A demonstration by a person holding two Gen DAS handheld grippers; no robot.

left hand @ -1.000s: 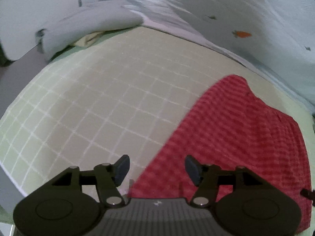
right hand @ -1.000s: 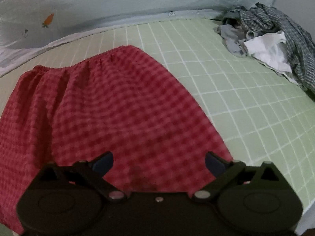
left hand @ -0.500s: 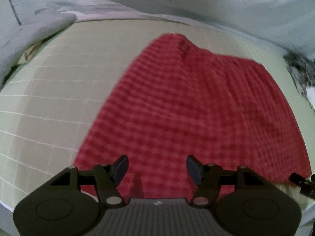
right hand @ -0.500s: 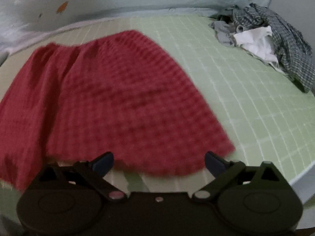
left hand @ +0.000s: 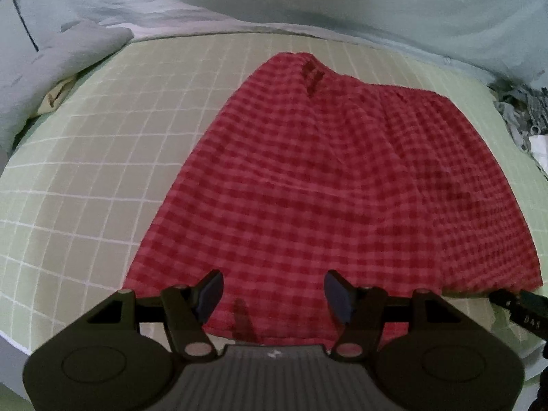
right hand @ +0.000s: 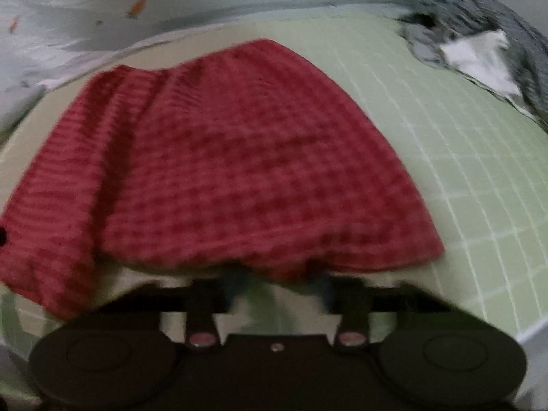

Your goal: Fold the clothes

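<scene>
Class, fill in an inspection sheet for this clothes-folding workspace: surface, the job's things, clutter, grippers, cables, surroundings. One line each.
Surface: pale green sheet with a white grid, lying flat.
Job's things: red checked garment spread flat, gathered edge at the far side, near hem toward the grippers.
Clutter: pile of clothes, grey checked and white, at the far right on the sheet.
Grippers: left gripper open, jaws over the near hem; right gripper at the near hem, blurred, jaws' state unclear.
Cables: nothing seen.
Surroundings: light blue quilt with carrot prints along the far edge; grey folded cloth at the far left.
</scene>
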